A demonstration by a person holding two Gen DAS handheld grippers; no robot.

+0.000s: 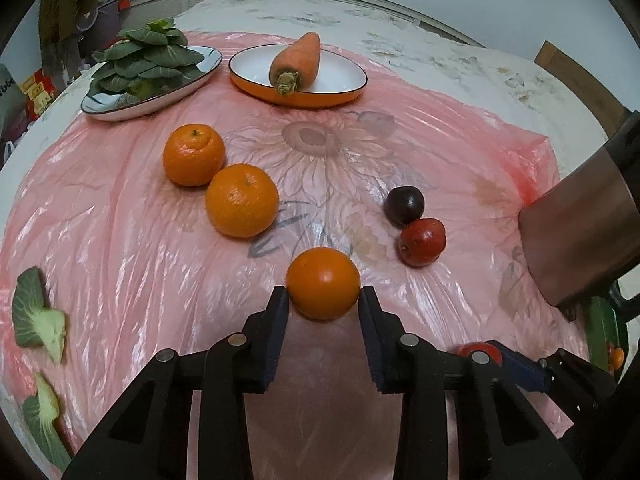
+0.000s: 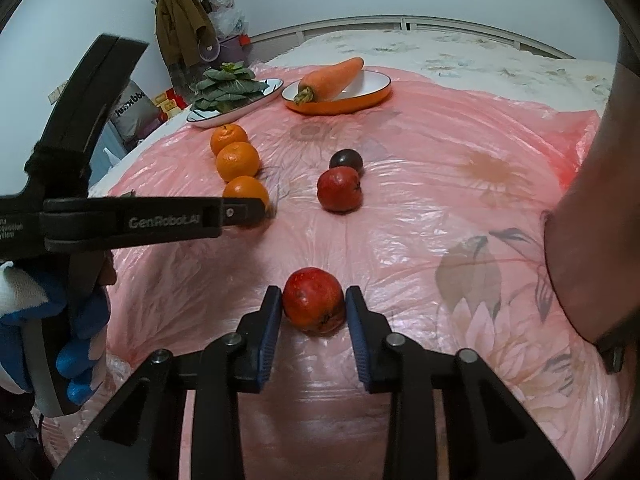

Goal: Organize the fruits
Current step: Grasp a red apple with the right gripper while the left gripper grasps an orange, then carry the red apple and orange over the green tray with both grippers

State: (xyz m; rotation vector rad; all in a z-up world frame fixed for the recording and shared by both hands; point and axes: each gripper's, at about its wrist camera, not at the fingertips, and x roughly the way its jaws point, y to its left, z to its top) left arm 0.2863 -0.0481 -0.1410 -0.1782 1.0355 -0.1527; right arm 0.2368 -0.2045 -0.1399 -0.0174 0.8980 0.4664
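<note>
My left gripper [image 1: 323,294] has its jaws closed on a smooth round orange [image 1: 323,282] resting on the pink plastic sheet [image 1: 120,248] over the bed, at the near end of a row with two other oranges [image 1: 241,200]. My right gripper [image 2: 313,300] clamps a red, speckled round fruit [image 2: 314,300], in line with another red fruit [image 2: 339,189] and a dark plum-like one [image 2: 346,160] beyond. I judge both fruits are being lined up by kind; next, I should ease each grip open gently so neither rolls.
</note>
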